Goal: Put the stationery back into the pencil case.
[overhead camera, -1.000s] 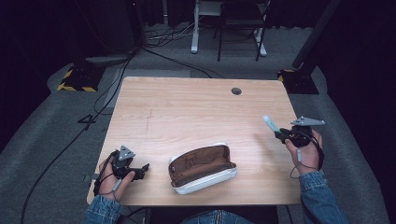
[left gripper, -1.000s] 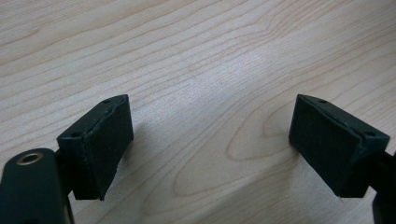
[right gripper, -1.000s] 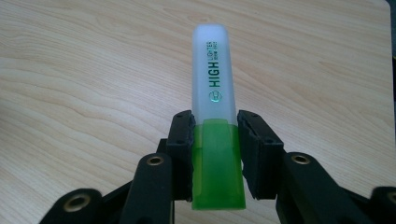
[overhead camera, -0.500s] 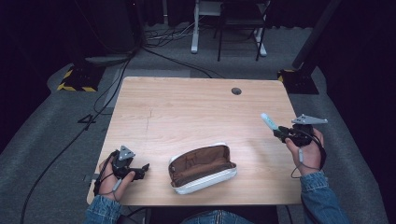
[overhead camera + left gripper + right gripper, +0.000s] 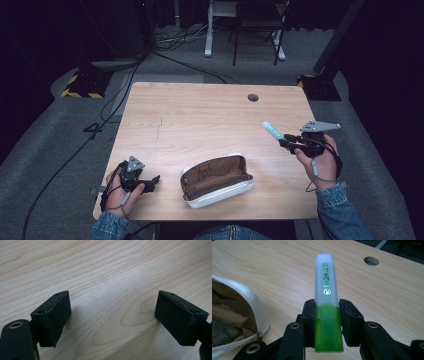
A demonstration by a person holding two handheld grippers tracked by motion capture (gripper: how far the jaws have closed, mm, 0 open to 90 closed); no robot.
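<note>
The right gripper (image 5: 286, 143) is held above the right side of the counter (image 5: 200, 115), its jaws clamped on a highlighter (image 5: 272, 131). From the right gripper view the grip is plain: both black pads press against the sides of the highlighter (image 5: 327, 302) just where its green body meets the frosted white cap, and the cap sticks out ahead of the jaws with green lettering along it. In the high view the highlighter points up and to the far left, off the wood, well apart from anything else on the counter.

Near the front edge, about the middle, lies an open pencil case (image 5: 216, 180), white outside with a brown lining, its mouth turned up. It sits between the two hands. The same pencil case (image 5: 242, 315) shows at the left of the right gripper view, its zip edge curling round the brown inside.

The left gripper (image 5: 150, 181) rests at the near left corner of the counter, held low in the person's hand and pointing right towards the case, though apart from it. Its jaws stand wide, nothing but bare wood grain between the pads (image 5: 53, 315).

A round cable hole (image 5: 253, 97) sits in the far right part of the counter.
</note>
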